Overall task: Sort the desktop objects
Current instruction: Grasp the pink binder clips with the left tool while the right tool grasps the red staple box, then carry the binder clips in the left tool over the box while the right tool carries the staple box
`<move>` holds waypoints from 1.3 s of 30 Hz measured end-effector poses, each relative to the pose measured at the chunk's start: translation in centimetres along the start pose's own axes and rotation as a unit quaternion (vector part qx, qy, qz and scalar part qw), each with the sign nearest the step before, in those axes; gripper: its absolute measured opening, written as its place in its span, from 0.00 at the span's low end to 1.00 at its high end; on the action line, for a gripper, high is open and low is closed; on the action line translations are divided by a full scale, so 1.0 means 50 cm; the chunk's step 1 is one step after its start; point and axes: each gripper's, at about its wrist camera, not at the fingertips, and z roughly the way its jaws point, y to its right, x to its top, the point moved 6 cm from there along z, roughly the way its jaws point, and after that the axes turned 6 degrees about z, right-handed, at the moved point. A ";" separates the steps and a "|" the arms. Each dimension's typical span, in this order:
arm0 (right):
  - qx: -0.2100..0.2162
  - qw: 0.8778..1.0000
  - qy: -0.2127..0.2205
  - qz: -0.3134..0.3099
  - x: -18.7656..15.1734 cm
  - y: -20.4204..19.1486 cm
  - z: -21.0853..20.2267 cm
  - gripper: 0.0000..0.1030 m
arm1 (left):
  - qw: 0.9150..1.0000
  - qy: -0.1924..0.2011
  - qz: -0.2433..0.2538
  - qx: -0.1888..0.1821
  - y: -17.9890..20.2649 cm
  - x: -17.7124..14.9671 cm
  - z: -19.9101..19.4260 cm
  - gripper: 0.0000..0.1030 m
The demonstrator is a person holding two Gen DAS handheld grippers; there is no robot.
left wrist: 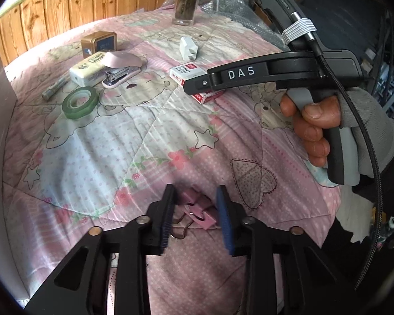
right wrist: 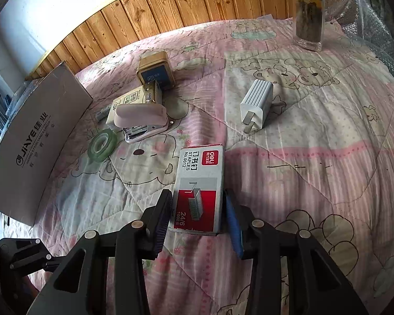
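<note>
Quilt (right wrist: 315,157), pink with cartoon bears, covers the whole surface, and a grey cardboard box (right wrist: 36,144) stands along its left edge. Nearer the middle lie a pink stapler (right wrist: 141,119) and a green tape roll (right wrist: 102,145). The right gripper (right wrist: 198,221) has its fingers spread either side of the staples box (right wrist: 199,183), while the left gripper (left wrist: 195,218), fingers also apart, straddles a pink binder clip (left wrist: 197,210).

Staple box (right wrist: 201,186) reads "deli STAPLES No.0012 24/6" — cardboard box (right wrist: 39,141) "JiAYE" — handle (left wrist: 252,74) "DAS".
</note>
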 end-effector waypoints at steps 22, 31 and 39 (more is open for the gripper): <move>0.022 1.000 0.006 0.013 -0.077 -0.041 -0.094 0.40 | 0.990 -0.006 0.142 0.009 0.020 -0.017 -0.006 0.51; 0.025 0.999 0.010 0.027 -0.099 -0.044 -0.112 0.40 | 0.996 0.016 0.085 -0.005 -0.007 -0.015 -0.015 0.37; 0.040 0.999 0.016 0.000 -0.098 -0.098 -0.131 0.40 | 0.999 0.035 -0.018 0.037 -0.049 -0.002 -0.090 0.37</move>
